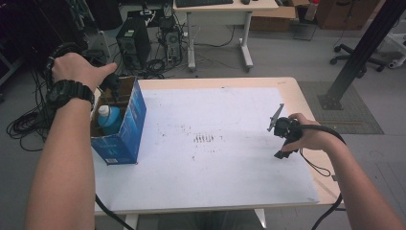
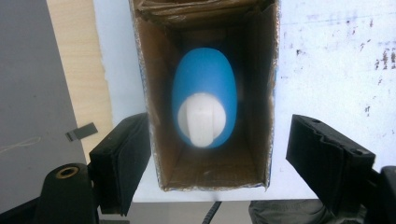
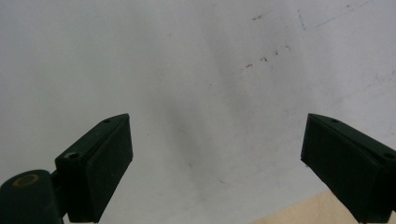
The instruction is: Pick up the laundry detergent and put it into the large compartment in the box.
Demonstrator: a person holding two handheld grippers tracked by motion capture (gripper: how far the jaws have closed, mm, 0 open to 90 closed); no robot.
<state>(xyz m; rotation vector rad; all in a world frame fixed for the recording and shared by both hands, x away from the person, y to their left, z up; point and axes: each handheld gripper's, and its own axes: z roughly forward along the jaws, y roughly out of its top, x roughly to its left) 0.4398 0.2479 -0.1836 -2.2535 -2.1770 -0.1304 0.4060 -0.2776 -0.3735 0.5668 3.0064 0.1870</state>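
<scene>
An open-topped blue cardboard box (image 1: 125,125) stands upright at the left of the table. A blue bottle (image 2: 205,88) with a white cap (image 2: 201,120) stands inside it, seen in the high view as the bottle (image 1: 109,119). My left gripper (image 2: 219,163) hangs over the box mouth looking straight down, open, its jaws apart on either side of the box and touching nothing. In the high view the left gripper (image 1: 111,84) is mostly hidden under the hand. My right gripper (image 3: 215,158) is open over the bare white sheet, and the right gripper (image 1: 281,136) is at the table's right.
A white sheet (image 1: 215,163) covers most of the light wooden table (image 1: 292,88). Dark smudges (image 1: 205,139) mark its middle. Computer towers (image 1: 134,43) and tangled cables lie on the floor beyond the far left corner. A black post (image 1: 359,52) stands to the right.
</scene>
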